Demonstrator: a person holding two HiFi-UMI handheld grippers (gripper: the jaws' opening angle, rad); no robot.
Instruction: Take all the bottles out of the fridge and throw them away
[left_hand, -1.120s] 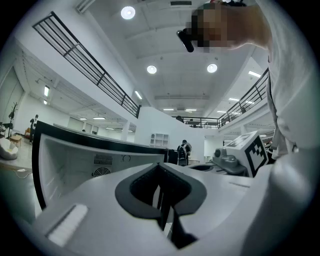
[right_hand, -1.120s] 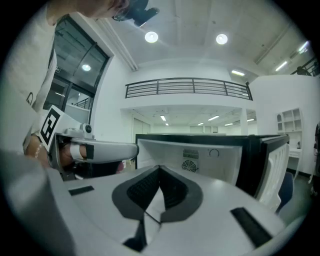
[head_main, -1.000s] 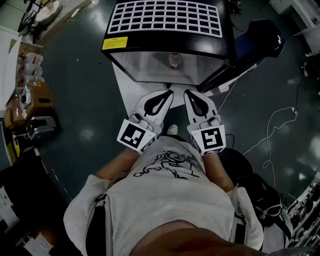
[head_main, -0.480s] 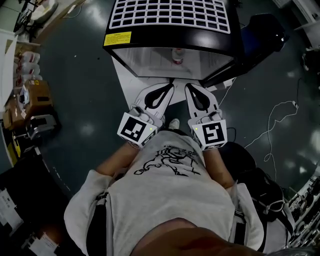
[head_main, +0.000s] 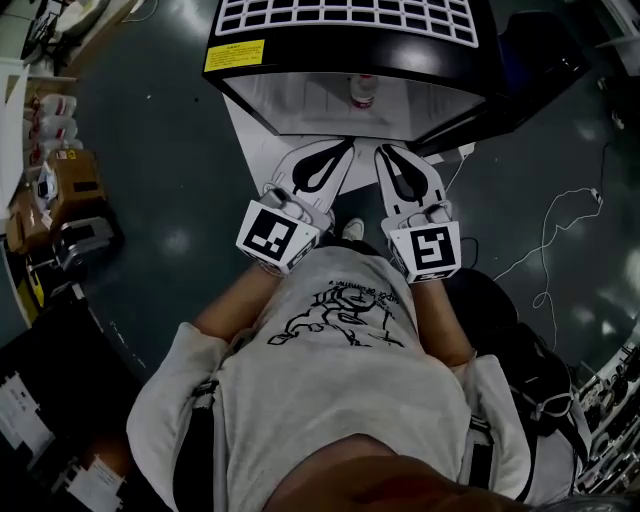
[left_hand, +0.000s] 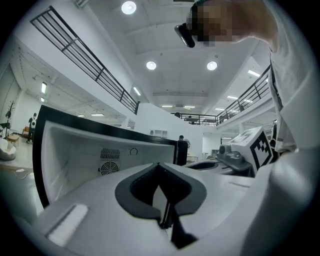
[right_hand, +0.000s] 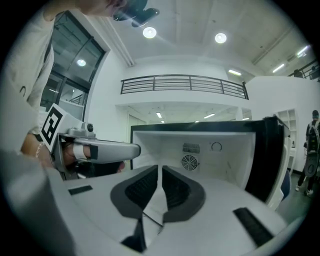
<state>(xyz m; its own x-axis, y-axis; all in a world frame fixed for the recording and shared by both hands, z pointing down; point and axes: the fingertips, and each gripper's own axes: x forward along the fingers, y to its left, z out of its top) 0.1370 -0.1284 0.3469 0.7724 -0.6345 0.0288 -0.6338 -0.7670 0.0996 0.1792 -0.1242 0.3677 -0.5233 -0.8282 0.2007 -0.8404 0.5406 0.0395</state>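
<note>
A small black fridge stands open on the floor ahead of me, its white inside lit. One clear bottle with a red cap and label stands upright near the front of the cavity. My left gripper and right gripper are held side by side just short of the opening, both shut and empty. In the left gripper view the shut left gripper faces the fridge's back wall. The right gripper faces the fan grille. Neither gripper view shows the bottle.
The fridge door hangs open to the right. A white board lies under the fridge's front. Cardboard boxes and clutter line the left side, and a white cable trails over the floor at right.
Both grippers have edged a little closer to the fridge opening and sunk slightly. Their jaws stay shut.
</note>
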